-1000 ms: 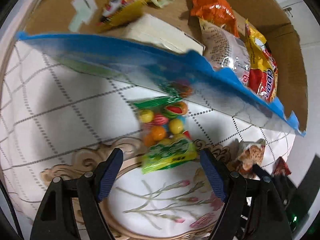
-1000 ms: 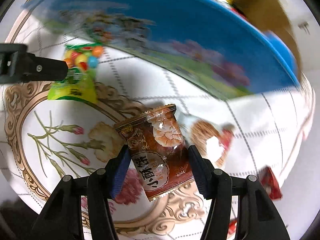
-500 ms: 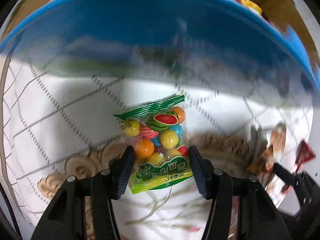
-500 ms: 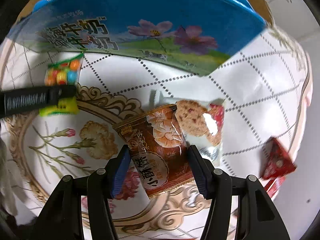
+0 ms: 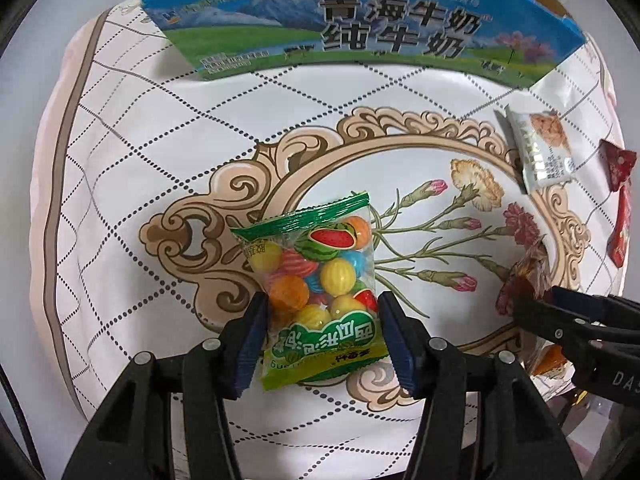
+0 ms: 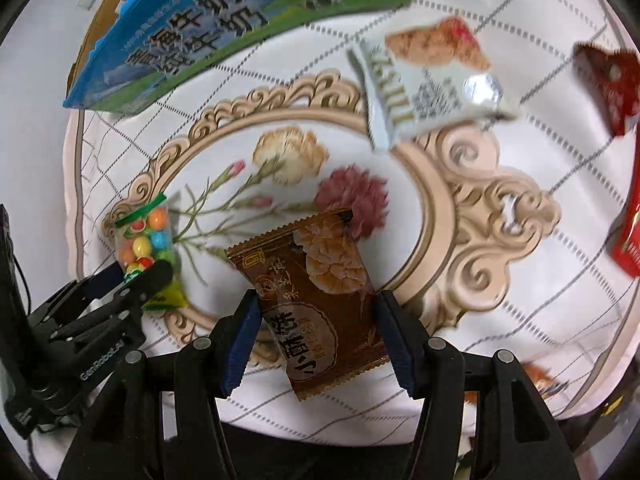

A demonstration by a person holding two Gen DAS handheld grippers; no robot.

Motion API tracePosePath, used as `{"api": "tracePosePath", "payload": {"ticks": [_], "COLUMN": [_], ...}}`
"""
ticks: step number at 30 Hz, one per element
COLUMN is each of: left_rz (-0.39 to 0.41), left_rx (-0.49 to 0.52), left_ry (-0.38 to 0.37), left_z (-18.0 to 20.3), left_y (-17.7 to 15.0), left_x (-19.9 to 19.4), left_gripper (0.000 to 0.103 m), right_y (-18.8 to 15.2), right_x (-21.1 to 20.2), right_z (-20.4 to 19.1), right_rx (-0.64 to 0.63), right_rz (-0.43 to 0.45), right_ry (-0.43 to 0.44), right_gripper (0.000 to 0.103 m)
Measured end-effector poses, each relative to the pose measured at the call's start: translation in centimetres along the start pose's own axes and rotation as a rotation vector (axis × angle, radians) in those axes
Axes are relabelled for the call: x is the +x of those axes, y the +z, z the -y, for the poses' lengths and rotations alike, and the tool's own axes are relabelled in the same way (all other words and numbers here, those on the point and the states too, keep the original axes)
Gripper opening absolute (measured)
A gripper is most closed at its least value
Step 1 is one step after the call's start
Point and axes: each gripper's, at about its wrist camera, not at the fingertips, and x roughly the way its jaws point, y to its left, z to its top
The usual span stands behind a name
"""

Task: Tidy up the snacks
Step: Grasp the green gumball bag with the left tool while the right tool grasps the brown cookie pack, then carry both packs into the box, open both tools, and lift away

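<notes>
My left gripper (image 5: 320,336) is shut on a green bag of coloured gumballs (image 5: 316,280) and holds it above the flowered tablecloth. It also shows in the right wrist view (image 6: 148,248). My right gripper (image 6: 316,332) is shut on a brown pastry packet (image 6: 316,300) and holds it above the cloth. The right gripper shows at the right edge of the left wrist view (image 5: 560,316). The blue milk carton box (image 5: 360,36) stands at the far side of the table; its inside is hidden.
A white biscuit packet (image 6: 432,80) lies on the cloth beyond the right gripper, also in the left wrist view (image 5: 540,148). Red packets (image 6: 612,84) lie at the far right. The tablecloth (image 5: 160,160) covers a round table with its edge close by.
Both grippers have pulled back from the blue box and lifted. The left gripper closed on the gumball bag. The box now stands farther away, its printed front fully in view.
</notes>
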Motion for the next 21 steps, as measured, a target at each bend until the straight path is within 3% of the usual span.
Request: {"api": "tracePosePath", "payload": {"ticks": [12, 18, 21], "left_rz": [-0.065, -0.061, -0.035], "left_rx": [-0.001, -0.004, 0.002], "left_ry": [0.014, 0.008, 0.016], "left_z": [-0.4, -1.0, -1.3], "left_y": [0.9, 1.2, 1.1], "left_x": [4.1, 4.6, 3.8], "left_gripper": [0.060, 0.060, 0.055], "right_y": [3.2, 2.6, 1.9], "right_x": [2.3, 3.4, 3.3], "right_z": [-2.3, -4.5, -5.1], "right_rx": [-0.062, -0.119, -0.134], "right_rz": [-0.062, -0.034, -0.006], "right_ry": [-0.084, -0.158, -0.186], "right_gripper": [0.068, 0.067, 0.062]}}
